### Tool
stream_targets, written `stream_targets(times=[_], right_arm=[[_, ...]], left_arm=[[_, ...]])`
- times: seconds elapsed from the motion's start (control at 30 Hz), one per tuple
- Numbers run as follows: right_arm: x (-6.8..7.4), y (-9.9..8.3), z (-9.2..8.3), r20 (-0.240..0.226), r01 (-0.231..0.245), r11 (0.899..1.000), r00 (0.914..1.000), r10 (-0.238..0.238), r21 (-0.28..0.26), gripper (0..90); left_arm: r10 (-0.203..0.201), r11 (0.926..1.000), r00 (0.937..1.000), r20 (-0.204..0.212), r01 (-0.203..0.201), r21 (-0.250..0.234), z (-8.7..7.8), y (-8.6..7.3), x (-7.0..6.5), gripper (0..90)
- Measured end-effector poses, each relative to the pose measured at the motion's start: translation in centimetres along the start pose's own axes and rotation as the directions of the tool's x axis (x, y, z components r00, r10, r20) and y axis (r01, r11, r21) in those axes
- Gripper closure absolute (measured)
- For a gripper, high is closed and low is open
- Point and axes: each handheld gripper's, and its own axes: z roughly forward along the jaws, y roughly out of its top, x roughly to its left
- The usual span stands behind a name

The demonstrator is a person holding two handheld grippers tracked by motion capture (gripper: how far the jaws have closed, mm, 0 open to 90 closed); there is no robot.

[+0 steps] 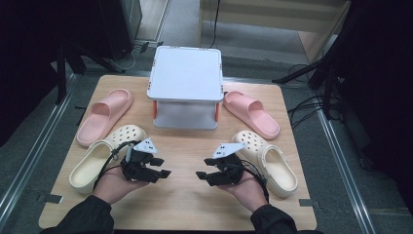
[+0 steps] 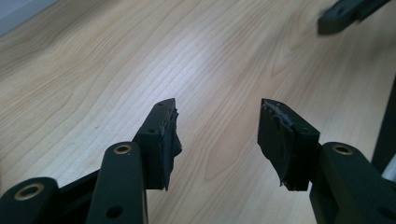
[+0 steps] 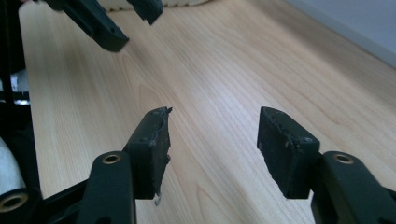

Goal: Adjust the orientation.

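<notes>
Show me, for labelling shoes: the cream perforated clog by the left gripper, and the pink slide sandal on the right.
Cream perforated clog [image 1: 95, 158], high view, on its insole.
Pink slide sandal [image 1: 249, 111], high view, on its strap.

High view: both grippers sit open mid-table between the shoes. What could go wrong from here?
1. The left gripper and right gripper point at each other, jaws open and empty; reaching inward could knock them together.
2. Each trailing cable lies beside a cream clog and may snag or drag it.
3. The pink slides flank the white box, leaving cramped approaches.
</notes>
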Motion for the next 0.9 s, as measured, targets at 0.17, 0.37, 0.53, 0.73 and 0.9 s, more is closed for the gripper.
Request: stream_targets(times=[0.17, 0.37, 0.53, 0.73, 0.9], right_arm=[[0.2, 0.2, 0.4, -0.019, 0.008, 1.0, 0.9998, -0.008, 0.0, 46.3], [0.3, 0.1, 0.2, -0.032, -0.015, 1.0, 0.9994, 0.015, 0.014, 45.5], [0.3, 0.4, -0.2, -0.03, -0.028, 1.0, 0.9991, 0.028, 0.005, 42.8], [0.3, 0.4, -0.4, -0.034, -0.01, 1.0, 0.9994, 0.01, 0.018, 39.2], [0.4, 0.6, -0.5, -0.043, -0.014, 1.0, 0.999, 0.015, 0.016, 38.6]], left_arm=[[0.023, 0.9997, 0.9997, -0.009, -0.023, 0.012, 0.0, -0.2, 0.0, 45.7], [-0.01, 0.9999, 0.9999, -0.002, 0.01, -0.004, -0.5, 0.0, 0.0, 45.4], [-0.006, 0.9999, 1.0, 0.006, 0.006, 0.013, -0.5, -0.1, 0.0, 45.5], [-0.026, 0.9995, 0.9997, 0.003, 0.026, 0.018, -1.1, -0.3, 0.1, 46.4], [-0.018, 0.9997, 0.9998, 0.0, 0.018, 0.019, -1.6, -0.5, 0.3, 46.4]])
